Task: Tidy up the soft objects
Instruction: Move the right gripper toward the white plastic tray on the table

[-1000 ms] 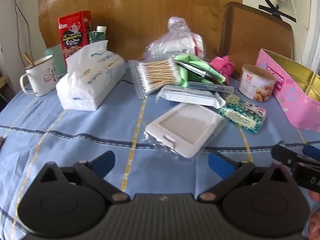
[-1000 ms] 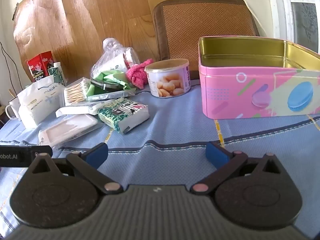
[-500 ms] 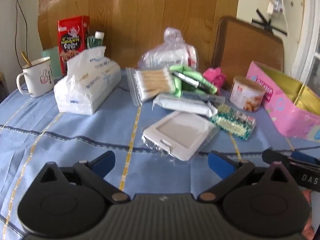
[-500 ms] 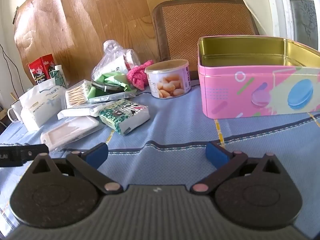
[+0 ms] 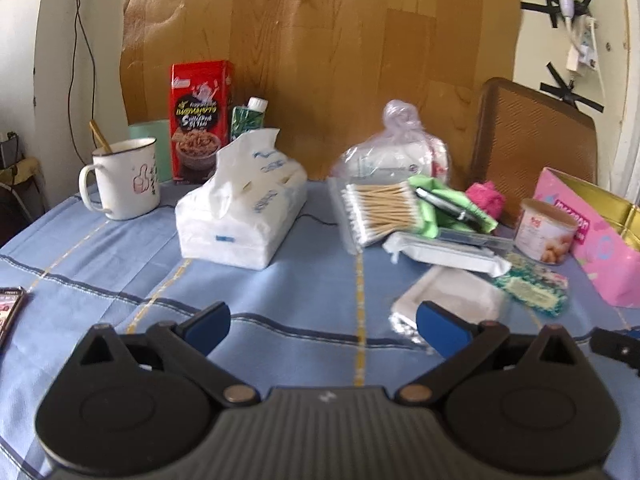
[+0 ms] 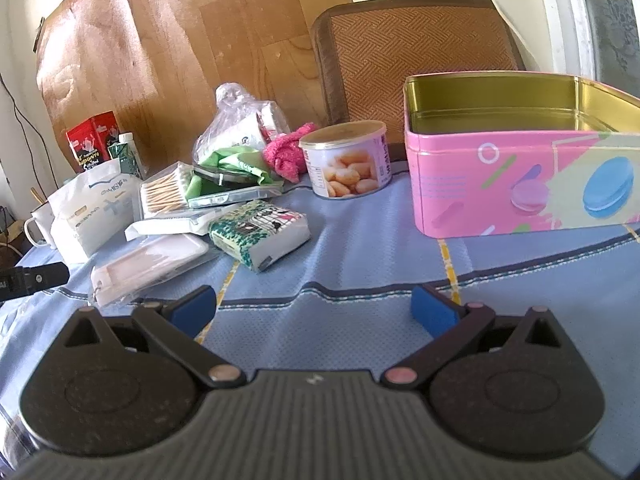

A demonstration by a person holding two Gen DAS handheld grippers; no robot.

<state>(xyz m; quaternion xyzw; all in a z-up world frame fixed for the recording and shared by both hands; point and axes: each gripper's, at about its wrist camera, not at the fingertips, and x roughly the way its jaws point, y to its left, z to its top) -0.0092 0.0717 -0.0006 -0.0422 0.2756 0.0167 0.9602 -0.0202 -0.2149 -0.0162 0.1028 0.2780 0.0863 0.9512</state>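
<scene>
Jaws: left gripper [image 5: 322, 326] and right gripper [image 6: 314, 308] wide open, holding nothing | progress: none judged | pink tin [image 6: 520, 184] right of frame empty | soft items piled centre-left, tissue pack [image 6: 260, 234] nearest

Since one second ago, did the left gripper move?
Yes. The left gripper swung left and pulled back: in its view the tissue pack shifted right toward centre, and a phone entered at left.
</scene>
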